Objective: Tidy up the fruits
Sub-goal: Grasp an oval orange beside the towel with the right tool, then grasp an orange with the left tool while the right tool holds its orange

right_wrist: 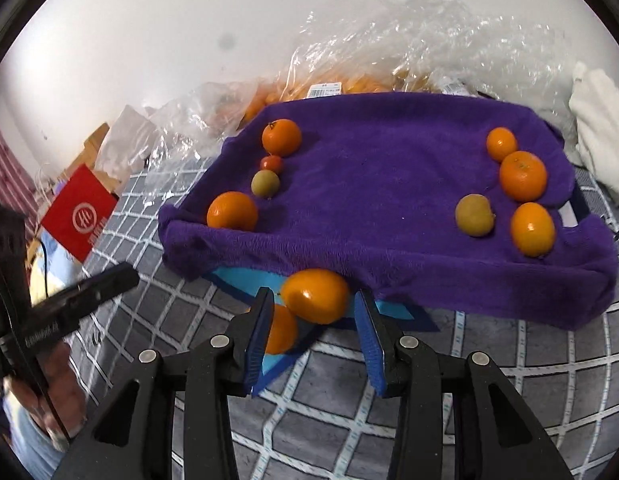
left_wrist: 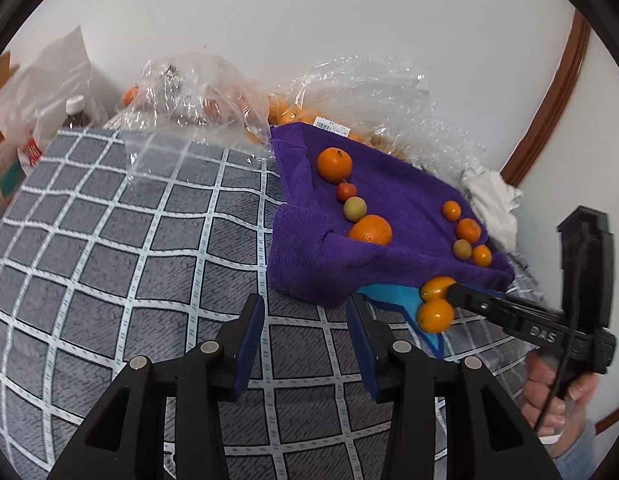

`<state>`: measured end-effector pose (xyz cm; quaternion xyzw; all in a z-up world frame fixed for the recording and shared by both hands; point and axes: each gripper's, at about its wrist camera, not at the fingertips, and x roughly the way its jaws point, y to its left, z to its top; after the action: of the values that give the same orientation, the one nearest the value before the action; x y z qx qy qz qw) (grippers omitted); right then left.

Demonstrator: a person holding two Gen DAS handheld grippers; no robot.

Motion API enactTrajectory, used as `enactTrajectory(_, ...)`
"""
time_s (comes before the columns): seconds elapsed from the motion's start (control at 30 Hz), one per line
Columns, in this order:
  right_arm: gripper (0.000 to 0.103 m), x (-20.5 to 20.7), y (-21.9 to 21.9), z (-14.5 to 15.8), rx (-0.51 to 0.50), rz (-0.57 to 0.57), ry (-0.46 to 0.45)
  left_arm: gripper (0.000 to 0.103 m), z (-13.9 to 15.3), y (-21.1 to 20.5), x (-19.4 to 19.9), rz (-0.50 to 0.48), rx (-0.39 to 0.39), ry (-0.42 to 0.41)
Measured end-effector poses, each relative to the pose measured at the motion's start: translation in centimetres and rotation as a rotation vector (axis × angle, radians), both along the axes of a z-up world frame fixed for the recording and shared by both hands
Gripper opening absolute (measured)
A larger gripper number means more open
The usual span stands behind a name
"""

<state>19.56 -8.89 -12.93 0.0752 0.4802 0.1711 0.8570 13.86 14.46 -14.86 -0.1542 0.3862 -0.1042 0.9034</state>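
Note:
A purple towel [right_wrist: 369,184] covers a raised tray and carries two rows of fruit. The left row [right_wrist: 265,184] has two oranges, a small red fruit and a green one. The right row [right_wrist: 521,184] has oranges and a green fruit. Two orange kumquats [right_wrist: 315,296] lie on a blue sheet [right_wrist: 245,280] in front of the towel. My right gripper [right_wrist: 314,316] is open, its fingers on either side of the upper kumquat; it also shows in the left wrist view [left_wrist: 449,292]. My left gripper [left_wrist: 305,320] is open and empty over the checked cloth [left_wrist: 129,260].
Clear plastic bags [right_wrist: 389,52] with more oranges lie behind the towel against the wall. A white cloth [right_wrist: 601,136] is at the right. A red card [right_wrist: 81,212], a bottle [left_wrist: 75,114] and paper bags sit at the left edge.

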Motion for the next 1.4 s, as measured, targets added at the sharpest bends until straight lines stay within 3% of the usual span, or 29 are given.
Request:
enactTrajectory(0.17, 0.047, 1.0, -0.1, -0.6, 0.063, -0.030, 0.045, 0.040, -0.3, 1.0, -0.3, 0.019, -0.054, 0.001)
enactTrajectory(0.27, 0.035, 1.1, 0.1, -0.6, 0.043, -0.028, 0.047, 0.041, -0.5, 0.9, -0.4, 0.019, -0.060, 0.010)
enactTrajectory(0.37, 0.035, 0.2, -0.7, -0.2, 0.055, -0.037, 0.032, 0.041, -0.7, 0.7, -0.5, 0.028, -0.022, 0.013)
enactTrajectory(0.57, 0.035, -2.7, -3.7, 1.7, -0.056, -0.083, -0.061, 0.042, -0.9, 0.0, -0.5, 0.012, 0.010, 0.011)
enactTrajectory(0.83, 0.035, -6.3, -8.0, 1.6, -0.198, -0.108, -0.092, 0.042, -0.3, -2.8, -1.0, -0.070, 0.111, -0.027)
enactTrajectory(1.13, 0.037, -6.9, -10.1, -0.3, -0.090, -0.095, -0.054, 0.042, 1.1, -4.8, -0.6, -0.112, 0.100, 0.035)
enactTrajectory(1.4, 0.036, -6.9, -9.9, -0.4, -0.094, -0.105, -0.068, 0.042, 0.8, -9.5, 0.3, -0.175, 0.096, 0.051)
